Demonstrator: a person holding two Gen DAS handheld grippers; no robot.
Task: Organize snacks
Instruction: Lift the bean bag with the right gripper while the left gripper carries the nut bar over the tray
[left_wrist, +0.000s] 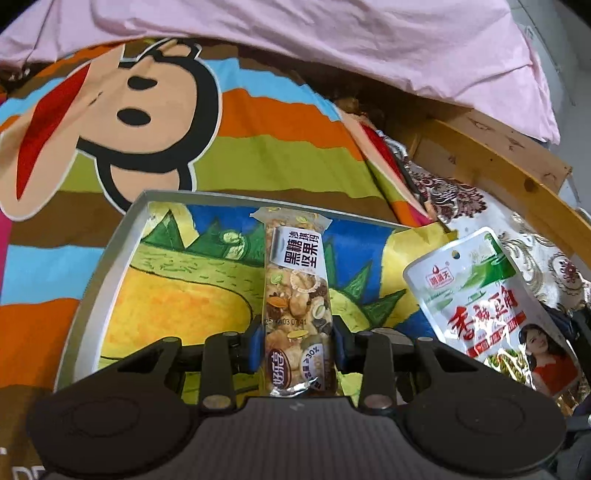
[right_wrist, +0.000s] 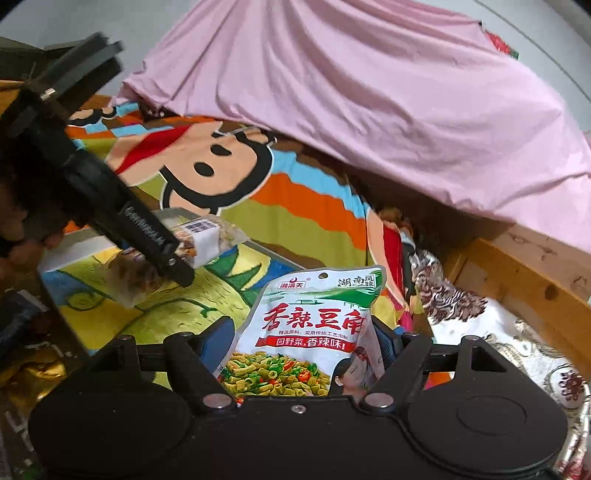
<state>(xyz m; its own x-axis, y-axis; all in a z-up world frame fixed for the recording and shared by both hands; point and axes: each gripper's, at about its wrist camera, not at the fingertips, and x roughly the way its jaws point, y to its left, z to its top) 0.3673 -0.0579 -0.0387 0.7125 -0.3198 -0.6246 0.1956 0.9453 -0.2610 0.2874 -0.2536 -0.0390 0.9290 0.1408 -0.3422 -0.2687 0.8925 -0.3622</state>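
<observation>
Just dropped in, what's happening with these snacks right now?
A person is sorting snacks with a claw in each hand. The left claw is shut on a nut bar, held over the painted tray. The right claw grips a white snack pouch near the tray's right edge. Both are lifted, neither set down yet.

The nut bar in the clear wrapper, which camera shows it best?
The left wrist view: the nut bar stands full length between the left gripper fingers. In the right wrist view the left gripper covers its middle.
</observation>
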